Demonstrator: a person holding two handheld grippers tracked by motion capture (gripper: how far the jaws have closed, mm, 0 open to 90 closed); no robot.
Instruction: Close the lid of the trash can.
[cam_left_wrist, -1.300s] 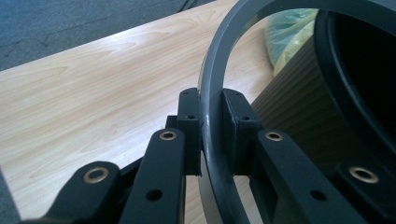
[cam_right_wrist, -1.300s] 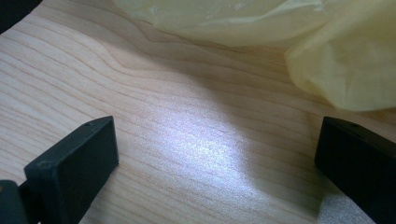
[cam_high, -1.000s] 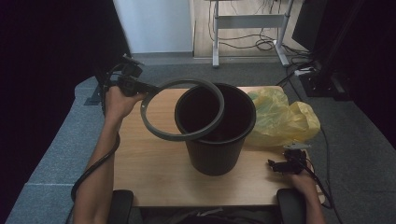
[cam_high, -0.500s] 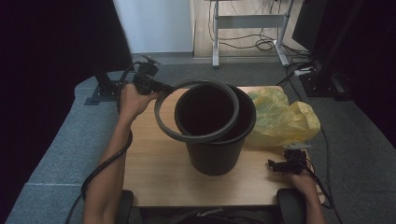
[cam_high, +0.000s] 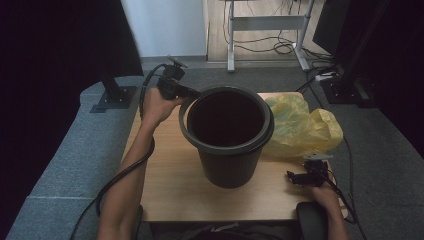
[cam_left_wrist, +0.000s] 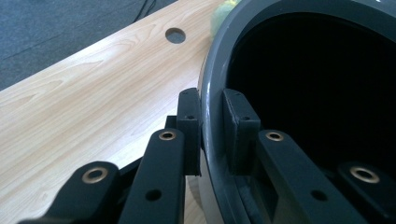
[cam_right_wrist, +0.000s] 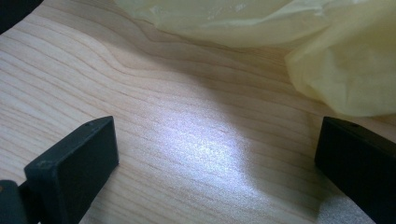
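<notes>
Counter (cam_high: 165, 195) first: light wood, w/ the black bin (cam_high: 227, 160) standing upright mid-counter and a crumpled yellow bag (cam_high: 305, 127) just beside it on the far right side. The job in hand looks like seating the grey ring (cam_high: 186, 131) onto the bin's mouth, and I'd say it's nearly there: the ring sits round the rim, roughly level, maybe a touch off-centre toward the left. Left hand-held gripper (cam_left_wrist: 210, 126) is clamped on the ring's wall, one jaw outside, one inside, pads pressing the grey band. Right hand-held gripper (cam_high: 300, 177) rests low at the counter's near right corner, jaws spread wide over bare wood w/ nothing between them, bag edge just ahead. Next move, by my read: press the ring down evenly till it seats, then let go w/o dragging it sideways; the bin is light-looking and could tip or slide. Ring itself: thin, smooth, dark grey plastic hoop, rigid, slightly wider than the bin's top.
</notes>
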